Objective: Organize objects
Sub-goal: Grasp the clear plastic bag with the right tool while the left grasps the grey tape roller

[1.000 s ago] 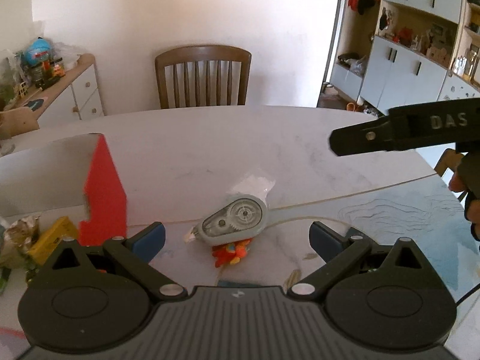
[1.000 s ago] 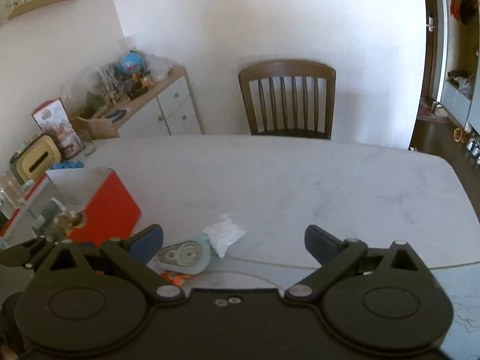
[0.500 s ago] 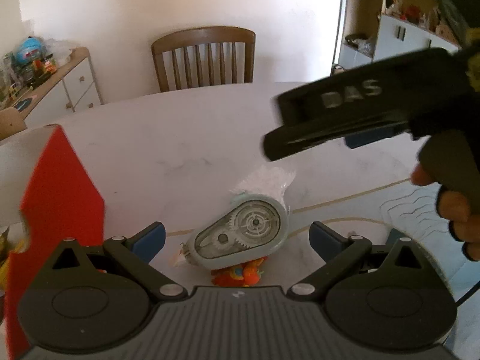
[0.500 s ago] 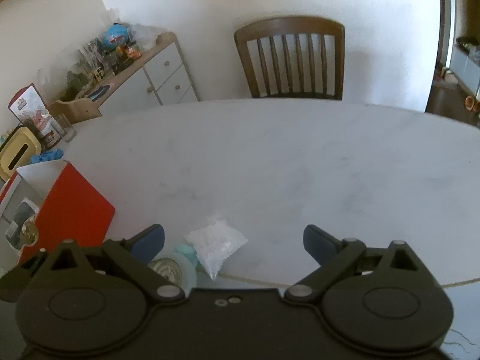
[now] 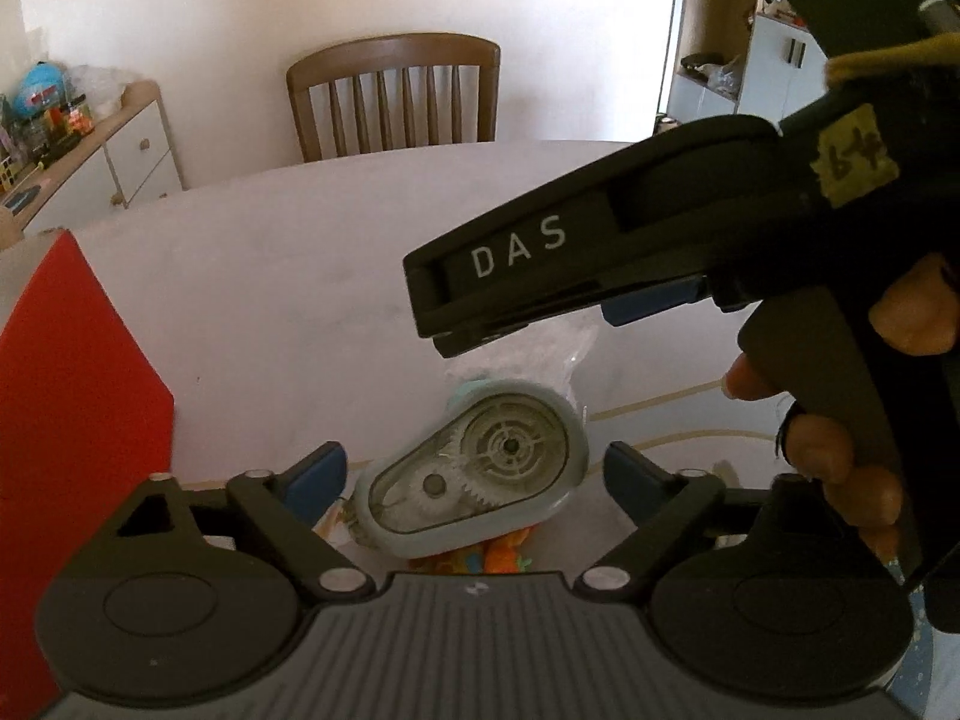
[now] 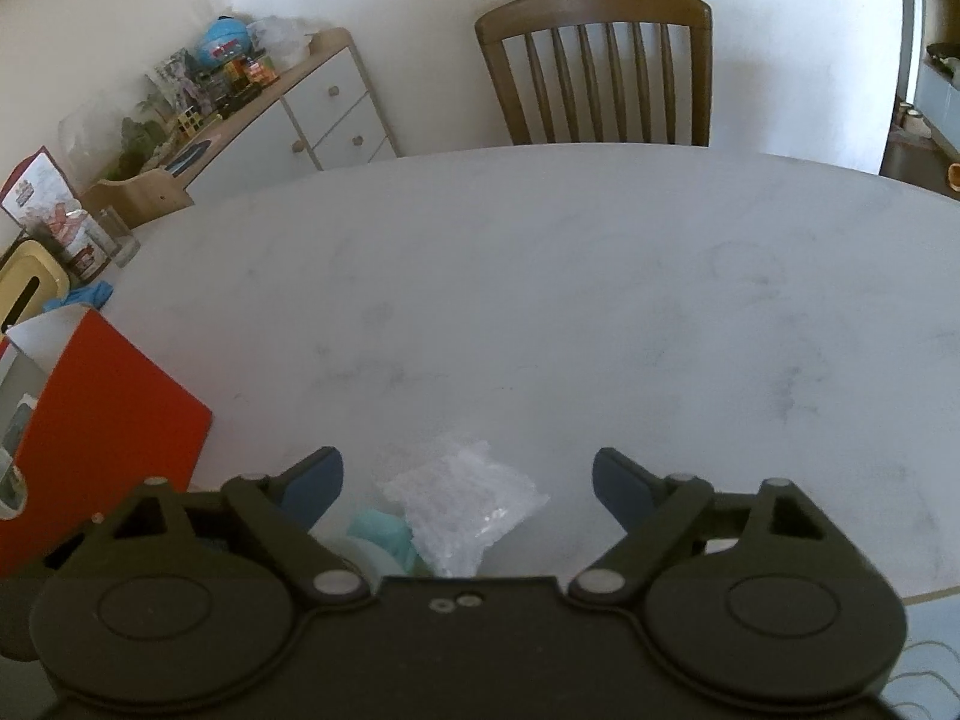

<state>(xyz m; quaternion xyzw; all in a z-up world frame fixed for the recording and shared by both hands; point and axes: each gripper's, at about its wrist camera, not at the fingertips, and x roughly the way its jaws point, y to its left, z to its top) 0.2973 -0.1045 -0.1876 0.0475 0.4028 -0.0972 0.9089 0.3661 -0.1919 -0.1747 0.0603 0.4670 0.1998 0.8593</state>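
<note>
With both grippers' jaws apart, centre the right gripper (image 6: 468, 480) over the bag (image 6: 465, 495) before closing, clear of the tape roller (image 5: 480, 468).

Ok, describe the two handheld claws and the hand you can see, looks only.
Both claws are matte black plastic with round pivot discs, silver pins and blue pads on the fingers. The left claw has a ribbed grey body. The right claw, seen side-on from the left camera, carries white "DAS" lettering and a tan tape label with handwriting. The right hand gripping it is bare.
</note>
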